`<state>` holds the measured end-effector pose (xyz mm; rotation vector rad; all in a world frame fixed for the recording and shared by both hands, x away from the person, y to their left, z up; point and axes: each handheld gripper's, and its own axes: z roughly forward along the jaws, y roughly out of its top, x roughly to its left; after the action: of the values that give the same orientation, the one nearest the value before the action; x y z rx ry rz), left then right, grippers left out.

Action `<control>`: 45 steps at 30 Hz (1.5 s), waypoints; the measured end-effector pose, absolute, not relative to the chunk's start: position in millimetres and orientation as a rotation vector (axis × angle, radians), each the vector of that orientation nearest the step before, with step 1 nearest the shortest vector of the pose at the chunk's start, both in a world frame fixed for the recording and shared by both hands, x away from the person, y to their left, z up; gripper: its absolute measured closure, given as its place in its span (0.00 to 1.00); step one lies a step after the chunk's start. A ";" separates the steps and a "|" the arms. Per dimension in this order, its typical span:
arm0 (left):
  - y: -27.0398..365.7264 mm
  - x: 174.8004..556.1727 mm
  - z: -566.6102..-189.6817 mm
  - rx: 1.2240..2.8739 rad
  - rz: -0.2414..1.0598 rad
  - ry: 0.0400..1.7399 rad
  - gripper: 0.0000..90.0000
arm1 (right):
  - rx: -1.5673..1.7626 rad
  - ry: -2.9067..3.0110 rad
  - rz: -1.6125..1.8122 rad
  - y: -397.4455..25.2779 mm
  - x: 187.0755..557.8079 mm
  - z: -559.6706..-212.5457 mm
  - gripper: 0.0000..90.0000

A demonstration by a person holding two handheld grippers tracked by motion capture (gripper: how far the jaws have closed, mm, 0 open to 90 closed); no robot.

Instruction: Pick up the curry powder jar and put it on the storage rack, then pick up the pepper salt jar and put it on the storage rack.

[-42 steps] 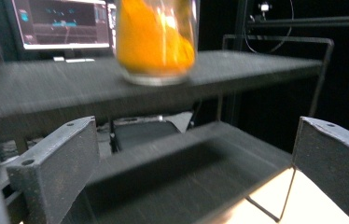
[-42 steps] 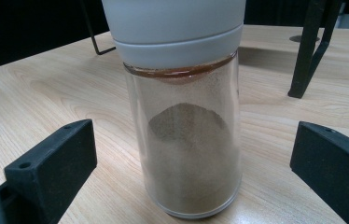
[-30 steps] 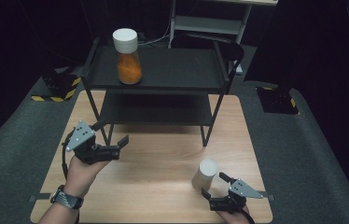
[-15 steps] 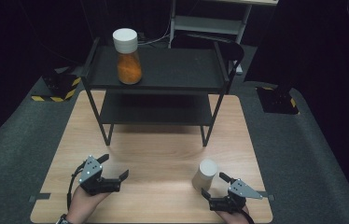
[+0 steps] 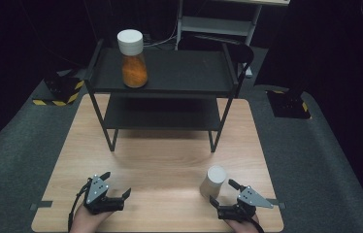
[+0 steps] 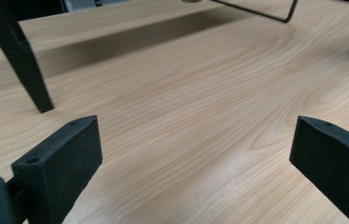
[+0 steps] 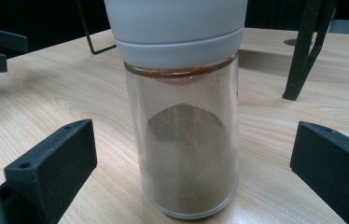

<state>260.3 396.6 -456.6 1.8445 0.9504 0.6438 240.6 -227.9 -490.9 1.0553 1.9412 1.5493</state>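
Left gripper point(image 5: 115, 188) pulled back from shelf rack point(image 5: 162, 80) to near table point(image 5: 170, 160) edge, jaws wide, empty. Orange-filled jar point(image 5: 132, 60) on top shelf, likely done. Right gripper point(image 5: 222, 192) wide open, just short of second jar point(image 7: 184, 140): clear glass cylinder, white plastic cap, brown powder. Pick pending.

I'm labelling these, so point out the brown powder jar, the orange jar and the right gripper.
brown powder jar point(image 7: 189, 154), right gripper view, glass body.
orange jar point(image 5: 134, 72), high view, orange contents.
right gripper point(image 5: 222, 192), high view, between fingertips.
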 end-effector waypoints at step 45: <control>396.4 254.1 -459.8 1.838 0.615 0.979 0.01 | 1.030 1.894 1.546 -222.6 231.0 -480.5 0.00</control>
<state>254.1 396.4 -459.8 1.8379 0.9793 0.6146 231.0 -222.6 -480.5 1.0297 1.8936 1.5458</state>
